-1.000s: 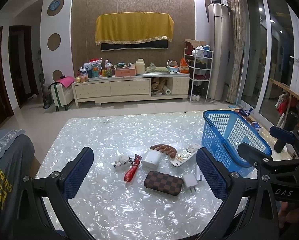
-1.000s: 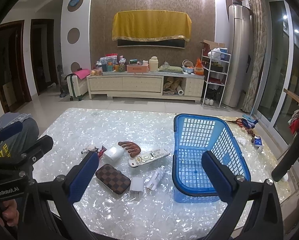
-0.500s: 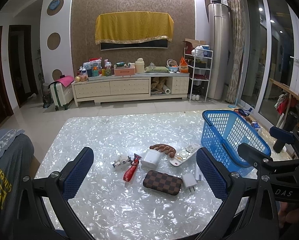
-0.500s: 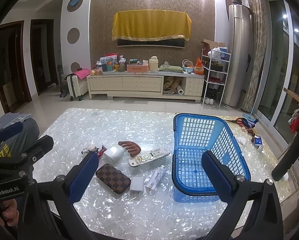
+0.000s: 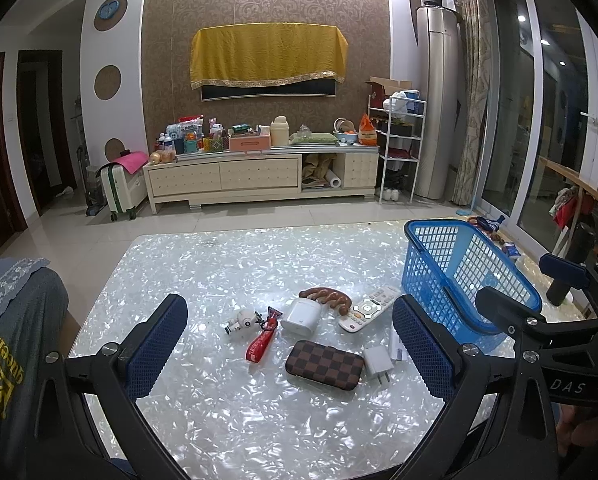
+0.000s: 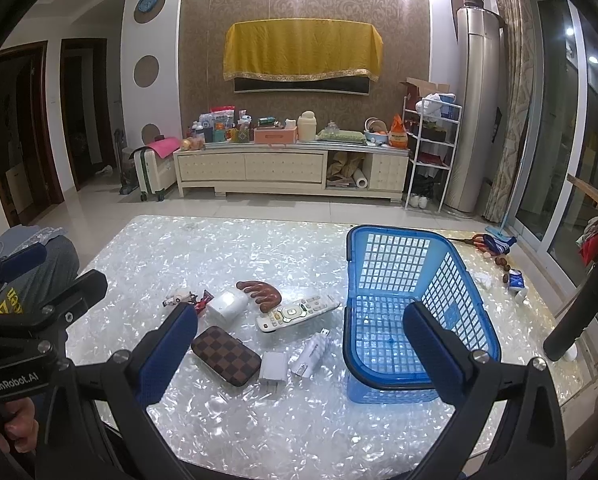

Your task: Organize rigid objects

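Where tiled floor ends, a pearly table [image 5: 227, 412] bears a blue basket [image 6: 465, 268].

Lying on the table: one blue plastic mesh basket [image 6: 415, 312], one white remote control [image 6: 297, 313], one brown checkered case [image 6: 225, 355], one brown wooden massager [image 6: 261, 294], one white rounded box [image 6: 227, 305], one red keychain strap [image 5: 262, 340], one small white figurine [image 5: 241, 320], and seemingly two white plug adapters [image 6: 273, 369].
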`<state>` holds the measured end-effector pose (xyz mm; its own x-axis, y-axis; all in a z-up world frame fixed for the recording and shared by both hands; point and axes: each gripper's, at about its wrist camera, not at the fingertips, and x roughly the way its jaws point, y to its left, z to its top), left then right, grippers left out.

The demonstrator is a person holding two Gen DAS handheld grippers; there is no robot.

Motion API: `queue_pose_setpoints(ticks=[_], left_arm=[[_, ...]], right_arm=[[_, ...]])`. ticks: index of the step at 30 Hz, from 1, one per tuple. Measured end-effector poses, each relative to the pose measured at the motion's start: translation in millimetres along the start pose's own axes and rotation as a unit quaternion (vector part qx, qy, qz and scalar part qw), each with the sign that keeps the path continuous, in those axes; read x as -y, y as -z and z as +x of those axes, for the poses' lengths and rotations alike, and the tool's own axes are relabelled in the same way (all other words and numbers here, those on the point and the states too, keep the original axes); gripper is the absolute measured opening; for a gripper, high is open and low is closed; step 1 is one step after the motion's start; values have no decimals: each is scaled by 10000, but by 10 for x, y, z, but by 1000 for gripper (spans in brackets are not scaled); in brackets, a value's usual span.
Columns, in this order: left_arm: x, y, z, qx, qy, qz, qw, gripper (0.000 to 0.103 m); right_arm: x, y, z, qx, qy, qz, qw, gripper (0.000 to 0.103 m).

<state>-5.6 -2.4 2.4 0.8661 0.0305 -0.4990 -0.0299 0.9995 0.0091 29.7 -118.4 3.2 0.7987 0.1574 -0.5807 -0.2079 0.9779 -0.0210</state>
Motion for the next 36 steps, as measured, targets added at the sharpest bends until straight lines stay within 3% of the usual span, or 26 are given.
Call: queue_pose_setpoints(ticks=[23,29,36], left_arm=[[62,-5,154,-129,131,34,9998,103],[116,9,325,-196,80,128,9997,103],[161,45,630,-634,175,283,9974,103]], right_arm=[[166,-115,83,-162,29,12,9999,103],[362,-148,185,-366,270,-146,9989,103],[724,-201,432,-805,737,-380,9933,103]])
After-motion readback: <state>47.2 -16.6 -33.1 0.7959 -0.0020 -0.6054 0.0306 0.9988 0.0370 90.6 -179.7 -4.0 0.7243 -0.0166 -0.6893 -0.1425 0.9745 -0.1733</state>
